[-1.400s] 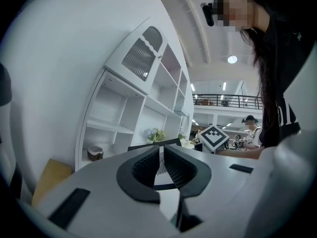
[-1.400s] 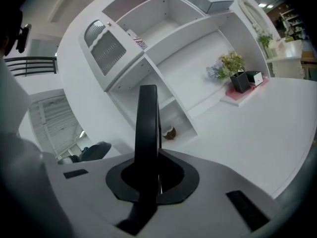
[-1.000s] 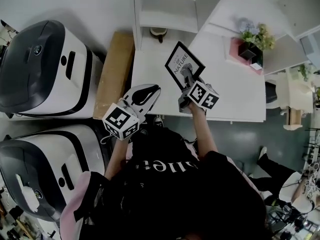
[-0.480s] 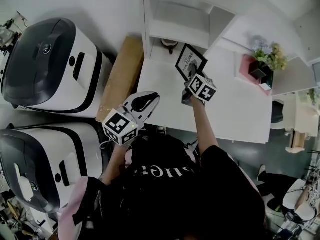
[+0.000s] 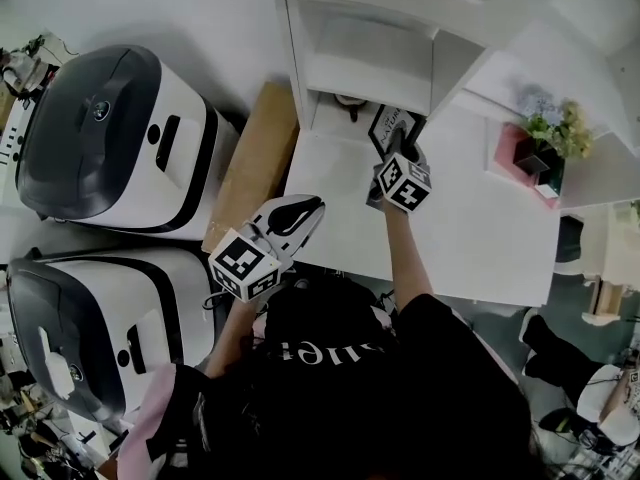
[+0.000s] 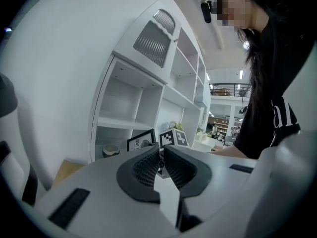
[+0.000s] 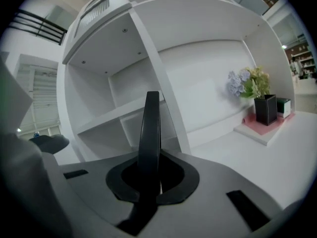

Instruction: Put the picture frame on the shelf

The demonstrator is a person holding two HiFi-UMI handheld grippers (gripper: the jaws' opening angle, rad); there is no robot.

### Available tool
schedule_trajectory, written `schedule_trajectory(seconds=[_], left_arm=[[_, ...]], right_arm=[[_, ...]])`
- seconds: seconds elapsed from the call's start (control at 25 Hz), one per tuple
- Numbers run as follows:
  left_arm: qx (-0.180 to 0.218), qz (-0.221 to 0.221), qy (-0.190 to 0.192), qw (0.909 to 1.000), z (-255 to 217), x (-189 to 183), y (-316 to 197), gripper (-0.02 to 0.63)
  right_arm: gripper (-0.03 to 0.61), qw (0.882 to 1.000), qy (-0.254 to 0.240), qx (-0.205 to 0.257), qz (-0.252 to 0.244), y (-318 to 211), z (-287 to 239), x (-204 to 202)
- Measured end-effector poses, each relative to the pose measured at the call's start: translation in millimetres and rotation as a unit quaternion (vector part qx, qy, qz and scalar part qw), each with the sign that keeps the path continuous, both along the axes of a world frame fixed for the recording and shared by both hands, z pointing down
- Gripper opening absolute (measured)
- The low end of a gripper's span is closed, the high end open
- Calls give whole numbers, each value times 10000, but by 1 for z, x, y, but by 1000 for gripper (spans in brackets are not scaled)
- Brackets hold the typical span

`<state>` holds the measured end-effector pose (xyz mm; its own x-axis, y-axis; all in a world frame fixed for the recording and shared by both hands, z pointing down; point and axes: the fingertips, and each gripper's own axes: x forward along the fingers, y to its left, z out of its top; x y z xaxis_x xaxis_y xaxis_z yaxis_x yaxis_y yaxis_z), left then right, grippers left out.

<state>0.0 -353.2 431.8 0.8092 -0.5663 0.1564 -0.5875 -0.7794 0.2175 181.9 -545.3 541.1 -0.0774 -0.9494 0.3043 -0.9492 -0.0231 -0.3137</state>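
The right hand-held gripper (image 5: 398, 153) is shut tight on the picture frame (image 5: 392, 126). Its own view shows the dark frame standing on its edge between the two jaws. The frame has a black rim and a white sheet with letters on it. It is held at the open front of the lowest box of the white shelf (image 5: 368, 60), on the right side of that box. That is just over the far edge of the white table (image 5: 470, 233) (I cannot tell if the frame touches the table). Deeper in the same box, to the left of the frame, sits a small bowl (image 5: 349, 101).

The left hand-held gripper (image 5: 308, 208) is at the near left corner of the table, well apart from the frame. Its jaws are close together and there is nothing between them.

On the right side of the table a black pot of flowers (image 5: 548, 143) stands on a pink tray (image 5: 507, 150). Left of the table lies a brown board (image 5: 250, 163), next to two big white and grey machines (image 5: 115, 138)
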Motion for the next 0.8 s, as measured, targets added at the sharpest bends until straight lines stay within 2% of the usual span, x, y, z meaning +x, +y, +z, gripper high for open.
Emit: schedule_trajectory(seconds=[0.2, 0.4, 0.56, 0.68, 0.8], left_arm=[[-39, 15, -75, 10000, 2, -1, -6, 38], [-52, 75, -108, 9999, 4, 4, -9, 38], [-119, 103, -144, 9998, 9, 6, -10, 38], [-174, 88, -186, 9996, 13, 4, -10, 38], [-200, 67, -224, 9995, 15, 2, -11, 38]], right_arm=[[52, 9996, -194, 107, 198, -11, 9, 1], [54, 9997, -30, 228, 71, -25, 22, -4], [55, 10000, -20, -68, 36, -33, 46, -2], [55, 9991, -192, -373, 9, -36, 70, 1], [55, 9985, -379, -384, -22, -41, 82, 1]])
